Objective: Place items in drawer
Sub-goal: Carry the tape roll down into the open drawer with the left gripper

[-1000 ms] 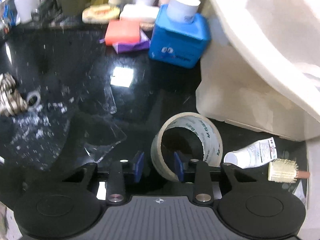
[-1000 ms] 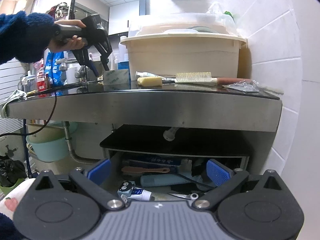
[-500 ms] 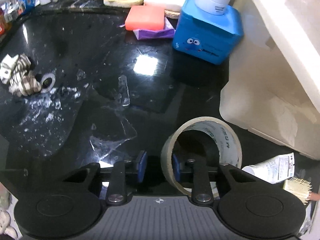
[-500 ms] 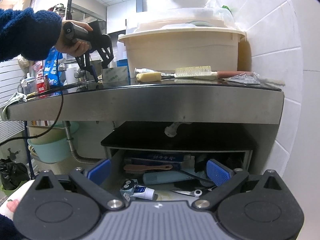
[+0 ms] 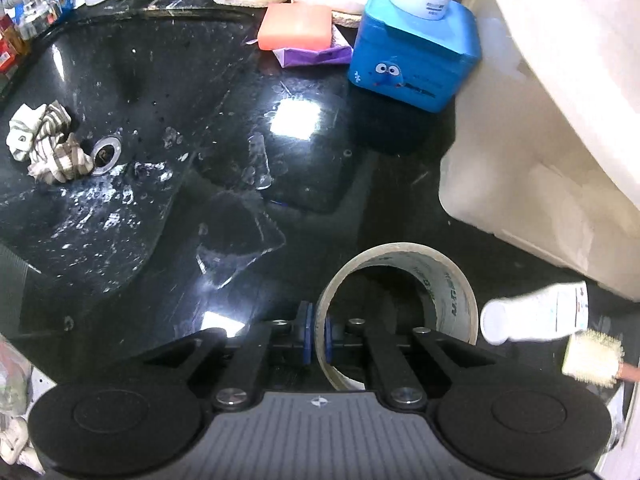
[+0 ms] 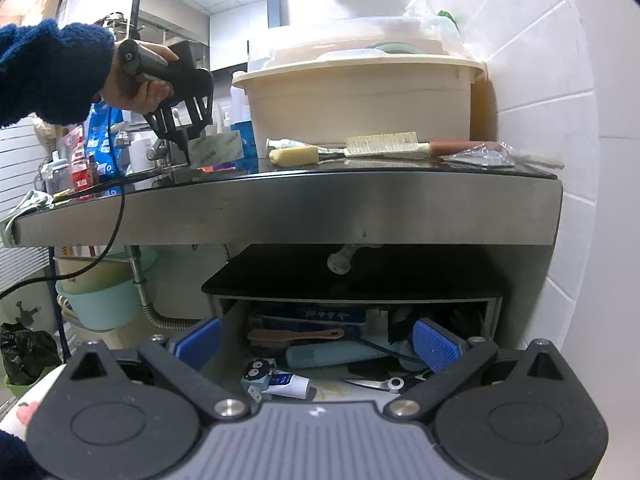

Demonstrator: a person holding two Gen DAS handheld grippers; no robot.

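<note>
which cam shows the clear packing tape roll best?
Left wrist: the clear packing tape roll fills the foreground, wall pinched by the left gripper. Right wrist shows it small, side-on, distant.

left wrist: steep, close over countertop (image 5: 320, 208) | right wrist: low, near-level, faces drawer (image 6: 352, 344), same countertop

Black tongs (image 6: 316, 344), blue ribbed pads (image 6: 434, 345), navy knit sleeve (image 6: 52, 70)

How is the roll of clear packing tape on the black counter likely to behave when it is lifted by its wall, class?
The tape roll probably stays stiff: its ring keeps its round shape with the left hand-held gripper shut on one wall. It looks light for its size, being a hollow ring with a thin wall. Pinched off-centre, it may swing, and if dropped on edge it could roll on the glossy counter.
</note>
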